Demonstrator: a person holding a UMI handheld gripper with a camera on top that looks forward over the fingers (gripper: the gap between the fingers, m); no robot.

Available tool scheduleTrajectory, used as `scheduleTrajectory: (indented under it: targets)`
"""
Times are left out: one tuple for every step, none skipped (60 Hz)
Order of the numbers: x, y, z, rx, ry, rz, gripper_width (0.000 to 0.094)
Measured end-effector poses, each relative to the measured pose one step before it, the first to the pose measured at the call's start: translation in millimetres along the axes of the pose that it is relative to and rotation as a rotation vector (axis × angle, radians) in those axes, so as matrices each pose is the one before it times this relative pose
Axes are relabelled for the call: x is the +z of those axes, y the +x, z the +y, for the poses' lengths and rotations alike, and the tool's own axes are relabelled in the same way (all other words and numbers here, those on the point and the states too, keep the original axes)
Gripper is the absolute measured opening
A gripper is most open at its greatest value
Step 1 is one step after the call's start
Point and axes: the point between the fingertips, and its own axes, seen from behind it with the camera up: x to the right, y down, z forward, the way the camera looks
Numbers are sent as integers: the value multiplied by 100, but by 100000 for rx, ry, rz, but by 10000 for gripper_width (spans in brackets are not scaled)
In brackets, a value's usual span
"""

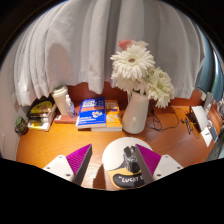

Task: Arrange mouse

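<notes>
Between the tool's (pixel 112 168) spread fingers sits the white mouse (pixel 127 162), resting on the bench (pixel 60 142), seemingly lined up for gripping; a vase of flowers (pixel 137 105) stands well beyond.

Smooth white plastic mouse (pixel 122 160), wooden desk (pixel 60 140).

White mouse (pixel 124 160), magenta pads (pixel 78 158), orange table (pixel 60 142), blue book (pixel 92 110)

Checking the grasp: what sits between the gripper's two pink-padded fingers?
In the gripper view, the white computer mouse sits between the gripper fingers, resting on the orange wooden desk.
</notes>
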Motion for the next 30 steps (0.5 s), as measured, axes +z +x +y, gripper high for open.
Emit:
scheduleTrajectory:
  targets:
    - [-739, -712, -348, 330, 927, -416, 872]
    - [-717, -728, -315, 384, 946, -474, 875]
    - [-699, -747, -291, 392, 872, -532, 872]
    - [-688, -710, -248, 333, 826, -475, 873]
    - [-675, -675, -256, 218, 775, -339, 870]
    - [-668, -626, -238, 144, 817, -177, 866]
    - [-657, -600, -210, 109, 850, -69, 862]
    - [-600, -639, -174, 115, 939, 141, 858]
    - [-624, -588, -165, 73, 778, -62, 858]
    - [-628, -568, -156, 68, 694, -106, 857]
    - [-616, -575, -119, 36, 666, -134, 859]
    - [-608, -604, -49, 9, 762, -150, 858]
    - [-578, -554, -83, 86, 600, -136, 858]
    - [-545, -547, -36, 129, 580, -182, 858]
    - [-558, -539, -46, 123, 528, -223, 859]
    - [-520, -507, -2, 130, 497, -253, 857]
    - [-524, -506, 27, 134, 468, -226, 857]
    - [-503, -469, 39, 137, 393, -207, 856]
    - [-468, -439, 87, 110, 337, -193, 857]
    - [-438, -427, 101, 67, 258, -126, 857]
    - [-432, -352, 130, 52, 348, -152, 857]
    - [-387, -408, 142, -7, 221, -227, 858]
    - [-376, -437, 127, 36, 262, -308, 857]
    - [-328, -425, 128, -75, 320, -345, 857]
    - [-286, -414, 156, -130, 242, -332, 856]
    - [-271, -454, 201, -180, -168, -236, 856]
    - [-226, -359, 250, -382, -239, -270, 856]
    - [-221, -367, 300, -565, -358, -292, 856]
    - [-191, -370, 309, -675, -525, -361, 855]
    - [-201, -375, 294, -605, -480, -303, 854]
